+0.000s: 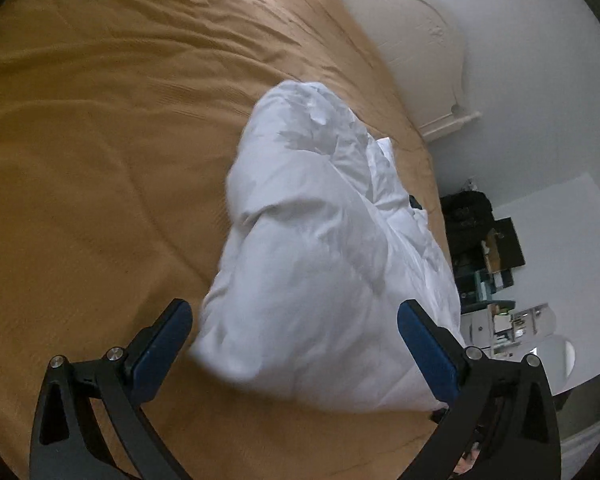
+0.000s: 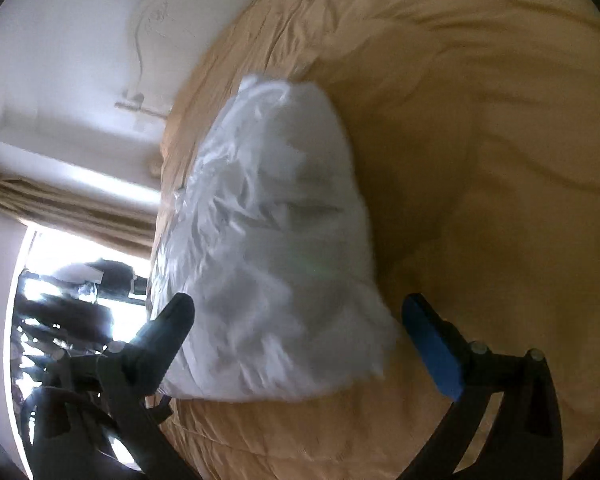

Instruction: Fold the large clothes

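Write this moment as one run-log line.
left tool: open, empty | right tool: open, empty | white garment: bunched on tan bedspread, not held | fold: not done

A crumpled white garment [image 1: 320, 240] lies bunched on the tan bedspread [image 1: 100, 160], stretching toward the white headboard [image 1: 420, 60]. The left gripper [image 1: 296, 324] stands with its jaws wide apart, the garment's near end between the blue pads [image 1: 162, 344] but not pressed by them. Right of the garment, past the bed's edge, stands cluttered dark furniture [image 1: 484, 236].
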`<state>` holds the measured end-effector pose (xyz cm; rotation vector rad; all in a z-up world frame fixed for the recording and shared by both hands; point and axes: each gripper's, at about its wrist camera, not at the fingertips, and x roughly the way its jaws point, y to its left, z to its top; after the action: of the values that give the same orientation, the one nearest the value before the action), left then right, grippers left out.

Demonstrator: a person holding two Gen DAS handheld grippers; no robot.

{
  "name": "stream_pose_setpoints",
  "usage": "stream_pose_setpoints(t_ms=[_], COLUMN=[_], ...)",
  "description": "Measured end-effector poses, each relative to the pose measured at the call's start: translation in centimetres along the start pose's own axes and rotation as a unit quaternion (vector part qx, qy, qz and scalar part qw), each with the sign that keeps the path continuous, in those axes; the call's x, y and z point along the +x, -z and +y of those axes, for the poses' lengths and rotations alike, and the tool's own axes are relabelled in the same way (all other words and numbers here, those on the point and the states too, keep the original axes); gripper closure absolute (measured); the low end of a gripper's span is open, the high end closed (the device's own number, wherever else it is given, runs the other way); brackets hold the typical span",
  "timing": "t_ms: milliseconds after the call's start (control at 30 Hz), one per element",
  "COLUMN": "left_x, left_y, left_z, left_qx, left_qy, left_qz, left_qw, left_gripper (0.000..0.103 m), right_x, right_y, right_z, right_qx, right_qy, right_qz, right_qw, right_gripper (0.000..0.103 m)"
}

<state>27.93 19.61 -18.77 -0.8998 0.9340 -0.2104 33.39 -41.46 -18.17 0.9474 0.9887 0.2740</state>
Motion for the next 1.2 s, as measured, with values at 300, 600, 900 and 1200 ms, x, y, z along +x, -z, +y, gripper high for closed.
stream_pose_setpoints(t_ms=[300, 600, 900, 1200], left_x=[5.4, -2.9, -5.3, -17.3], left_y=[-1.2, 1.9, 9.1, 5.5], left_z=[-1.2, -4.9, 4.8, 3.5], left_qx=[0.010, 0.048, -0.044, -0.012], left_qy=[0.005, -0.013, -0.003, -0.142], left_qz=[0.032, 0.006, 0.086, -0.078], left_qw=[0.9994, 0.9988, 0.9953, 0.9867], left_gripper=[0.046, 0.072, 0.036, 0.035], right_x=[4.8, 0.3, -0.7, -10.7], right_y=[-2.1, 0.5, 8.2, 6.5], right_z=[0.1, 4.4, -3.7, -1.8], right_qx=[0.011, -0.017, 0.059, 0.007], right_qy=[-0.044, -0.031, -0.030, 0.071], right_qz=[0.015, 0.024, 0.086, -0.038], right_qw=[0.999, 0.999, 0.994, 0.997], right_gripper=[0.042, 0.068, 0.033, 0.026])
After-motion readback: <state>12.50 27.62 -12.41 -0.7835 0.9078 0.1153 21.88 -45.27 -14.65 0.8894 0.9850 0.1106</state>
